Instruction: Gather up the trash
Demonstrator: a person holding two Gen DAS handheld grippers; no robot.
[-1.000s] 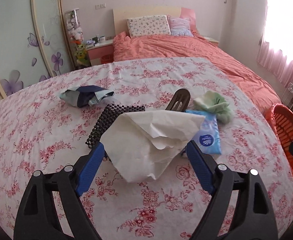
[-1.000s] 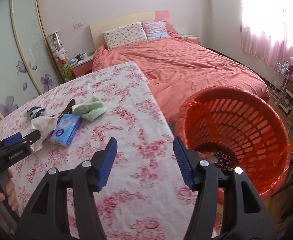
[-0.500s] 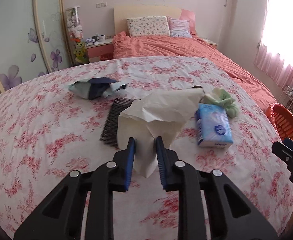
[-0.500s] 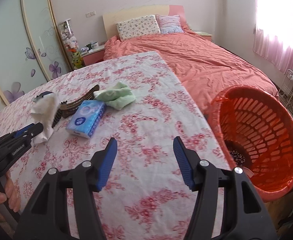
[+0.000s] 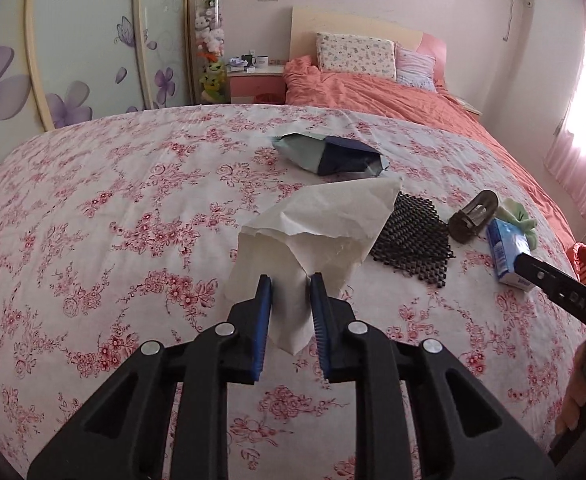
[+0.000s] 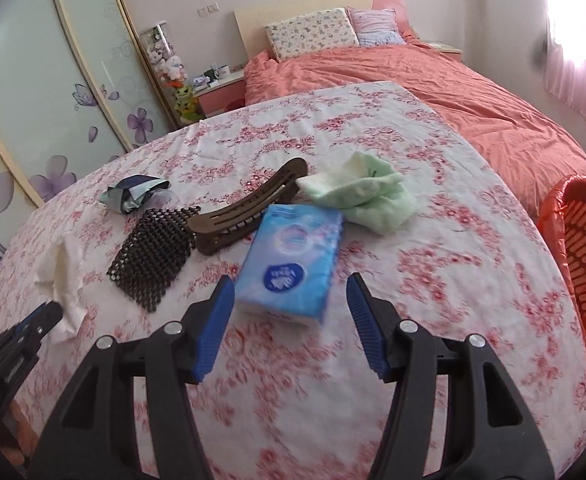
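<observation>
Now, step: crumpled paper (image 5: 317, 236) pinched, lifted off desk (image 5: 93, 216).
Left tongs (image 5: 291, 312): just closed, clamped on its lower end.
Right tongs (image 6: 289, 322): open, empty, above tissue pack (image 6: 293, 264).
Next: carry paper to orange basket (image 6: 585, 256), release.

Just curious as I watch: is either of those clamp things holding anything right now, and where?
The left gripper is shut on the crumpled white paper, pinching its lower tail. The right gripper holds nothing.
</observation>
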